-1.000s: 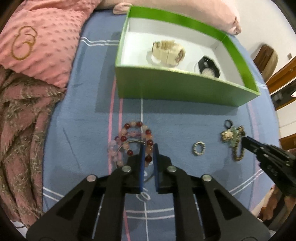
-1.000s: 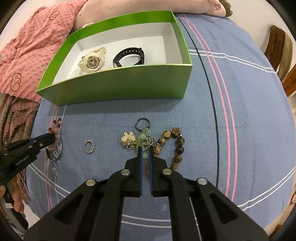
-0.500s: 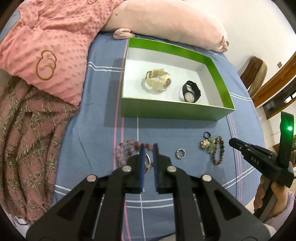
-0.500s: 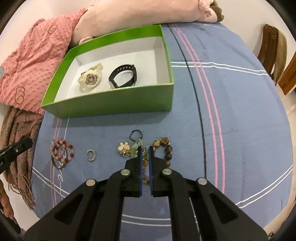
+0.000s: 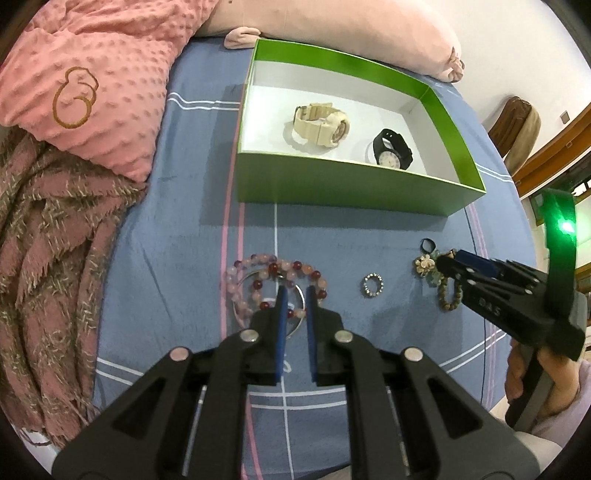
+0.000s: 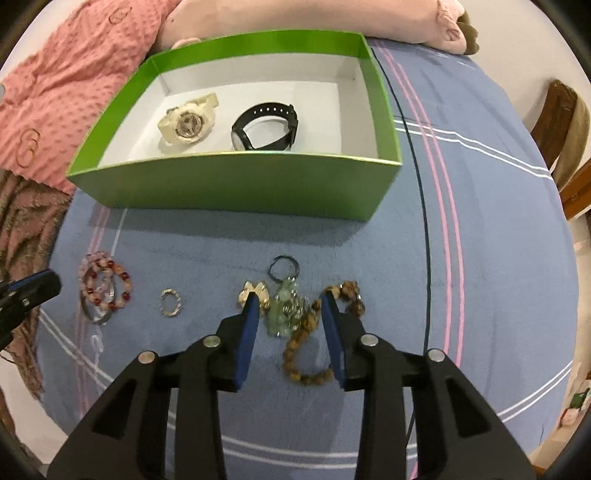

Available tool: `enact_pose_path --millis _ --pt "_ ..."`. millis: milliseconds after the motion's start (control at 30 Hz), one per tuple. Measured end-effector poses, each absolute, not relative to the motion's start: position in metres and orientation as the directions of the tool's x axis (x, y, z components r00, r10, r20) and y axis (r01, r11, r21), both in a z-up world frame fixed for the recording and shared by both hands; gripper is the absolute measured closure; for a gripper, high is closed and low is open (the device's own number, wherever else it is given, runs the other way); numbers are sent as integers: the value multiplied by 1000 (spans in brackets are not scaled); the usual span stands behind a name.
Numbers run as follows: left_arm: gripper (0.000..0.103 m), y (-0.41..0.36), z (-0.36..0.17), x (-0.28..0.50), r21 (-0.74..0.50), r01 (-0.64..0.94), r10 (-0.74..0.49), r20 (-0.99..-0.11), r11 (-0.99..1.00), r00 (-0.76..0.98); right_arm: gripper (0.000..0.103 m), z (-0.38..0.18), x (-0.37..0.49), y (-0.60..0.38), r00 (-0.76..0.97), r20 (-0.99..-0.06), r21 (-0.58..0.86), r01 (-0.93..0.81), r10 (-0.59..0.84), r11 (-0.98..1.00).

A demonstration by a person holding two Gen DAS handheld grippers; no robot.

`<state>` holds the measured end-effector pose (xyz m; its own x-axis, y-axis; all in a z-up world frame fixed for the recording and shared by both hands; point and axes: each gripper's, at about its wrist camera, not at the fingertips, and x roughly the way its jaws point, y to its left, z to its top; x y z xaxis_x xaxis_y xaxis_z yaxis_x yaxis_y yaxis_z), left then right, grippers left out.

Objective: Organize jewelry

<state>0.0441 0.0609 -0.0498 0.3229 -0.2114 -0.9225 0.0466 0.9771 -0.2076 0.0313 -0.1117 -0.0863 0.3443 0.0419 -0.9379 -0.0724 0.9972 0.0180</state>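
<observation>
A green box holds a cream watch and a black watch. On the blue bedspread lie pink and red bead bracelets, a small ring, a green charm keychain and a brown bead bracelet. My left gripper is nearly shut and empty, over the bead bracelets. My right gripper is open, its fingers either side of the keychain and brown bracelet.
A pink dotted blanket and a brown woven throw lie on the left. A pink pillow lies behind the box. A wooden chair stands at the right, past the bed edge.
My right gripper has opened and come down over the keychain and brown bracelet. My left gripper first rose and pulled back, then came down closer over the bead bracelets.
</observation>
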Motion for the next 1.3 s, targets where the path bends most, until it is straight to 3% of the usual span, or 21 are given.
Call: enact_pose_path --millis 133,200,233,300,700,900,1300 --pt "93 61 -54 44 -210 39 -212 -926 977 312 68 -93 38 -113 333 -942 30 -65 50 997" --pt "92 60 -58 44 -209 37 -210 -929 977 305 79 -95 39 -114 314 -946 63 -66 81 996" --pt "89 59 -61 45 -206 38 -208 -932 978 298 90 -95 39 -114 307 -947 77 -68 94 995" --pt "84 57 -64 45 -204 42 -208 -935 978 289 95 -95 38 -113 306 -946 89 -71 107 994" --pt "77 35 -77 38 -186 169 -225 -941 968 252 96 -88 18 -110 291 -941 157 -79 173 984" --pt "64 42 -79 33 -189 196 -235 -941 962 243 96 -86 14 -107 292 -939 163 -88 182 983" --pt "64 41 -84 37 -180 218 -234 -939 959 253 96 -91 13 -102 270 -944 170 -99 190 981"
